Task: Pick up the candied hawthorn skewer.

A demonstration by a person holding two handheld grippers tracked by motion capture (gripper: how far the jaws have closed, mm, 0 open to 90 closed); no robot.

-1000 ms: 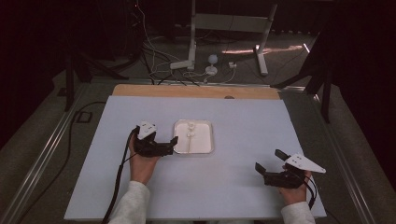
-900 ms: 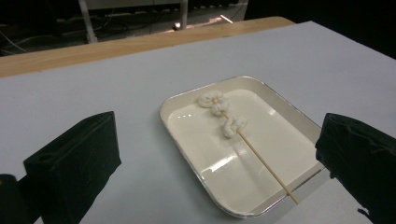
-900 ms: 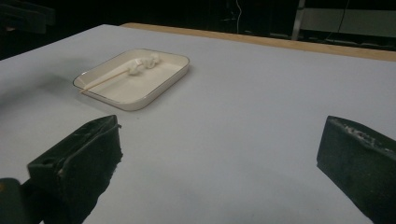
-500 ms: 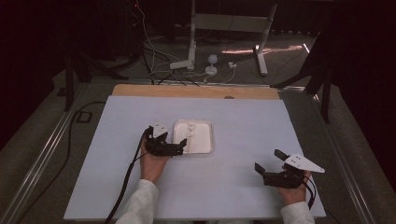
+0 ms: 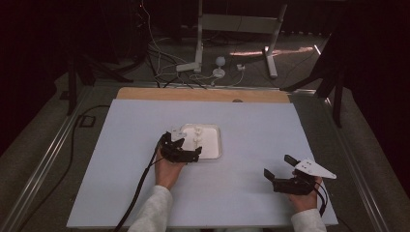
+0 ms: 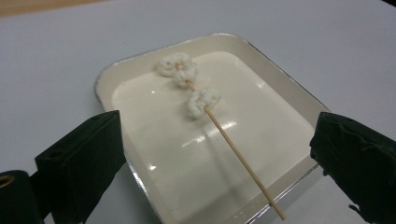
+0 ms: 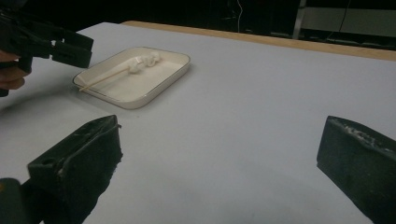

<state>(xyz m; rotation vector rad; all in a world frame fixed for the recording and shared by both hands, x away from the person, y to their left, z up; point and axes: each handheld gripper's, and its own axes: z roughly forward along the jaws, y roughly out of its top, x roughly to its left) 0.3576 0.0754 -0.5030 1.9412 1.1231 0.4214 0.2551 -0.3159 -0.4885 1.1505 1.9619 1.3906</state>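
A shallow white tray (image 5: 216,131) lies at the middle of the table. In it rests a wooden skewer (image 6: 233,149) with white puffy pieces (image 6: 180,67) threaded at its far end; its bare end pokes over the near rim. My left gripper (image 5: 189,146) hovers at the tray's near-left corner, open, its jaws (image 6: 219,158) straddling the skewer's bare end without touching it. My right gripper (image 5: 279,166) sits open and holds nothing near the table's front right, its jaws (image 7: 224,158) pointing toward the tray (image 7: 159,88) and the left gripper (image 7: 56,44).
The table top is a pale sheet (image 5: 121,145) with a wooden strip (image 5: 203,94) along its far edge. A black cable (image 5: 140,188) trails from the left gripper to the front edge. Stand legs and cables (image 5: 212,67) lie on the floor beyond.
My left gripper has moved right and slightly nearer, from the tray's left side to its near-left corner. The right gripper has stayed put.
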